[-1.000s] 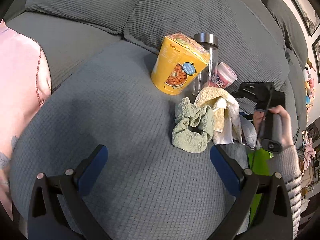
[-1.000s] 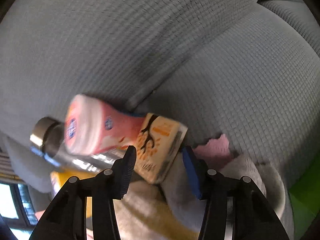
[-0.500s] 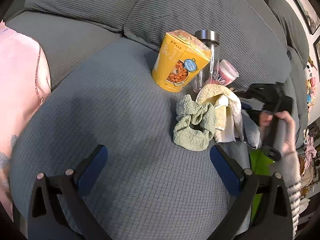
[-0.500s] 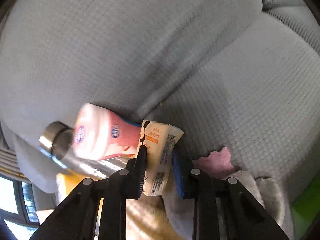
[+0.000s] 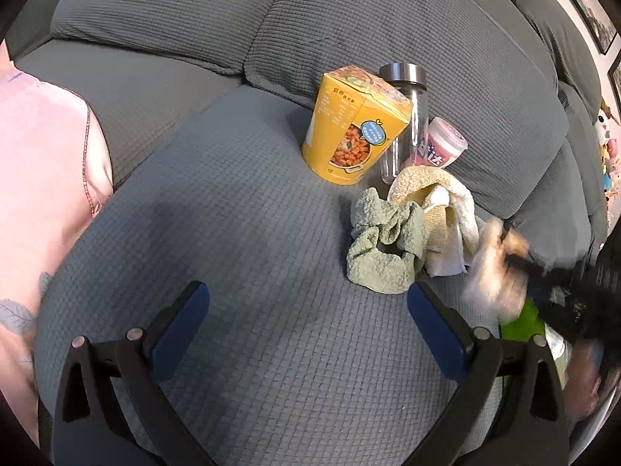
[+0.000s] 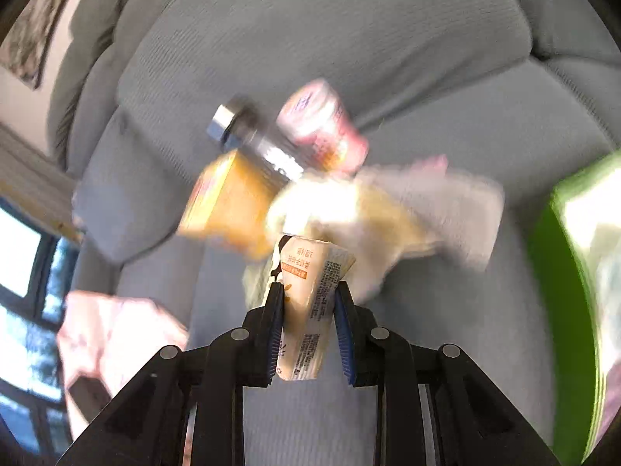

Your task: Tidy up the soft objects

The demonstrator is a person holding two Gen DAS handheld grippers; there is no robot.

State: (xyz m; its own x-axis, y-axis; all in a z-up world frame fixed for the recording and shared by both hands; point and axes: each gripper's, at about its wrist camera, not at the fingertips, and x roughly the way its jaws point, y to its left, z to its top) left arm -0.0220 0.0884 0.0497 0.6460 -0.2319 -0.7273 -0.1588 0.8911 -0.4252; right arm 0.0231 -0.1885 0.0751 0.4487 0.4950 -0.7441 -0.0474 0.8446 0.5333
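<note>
Right gripper (image 6: 308, 291) jaws clamp a tissue pack (image 6: 310, 303) — sofa (image 6: 349, 58) beyond.

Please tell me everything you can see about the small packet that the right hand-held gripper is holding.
The packet is a small soft pack, cream-white with orange print, a dark branch-like drawing and fine text. Its wrapper looks thin and crinkled, with a folded, pointed top end. It stands roughly upright, squeezed at the middle between the two blue pads of the right hand-held gripper, lifted clear of the grey sofa. Only the pads touch it.
</note>
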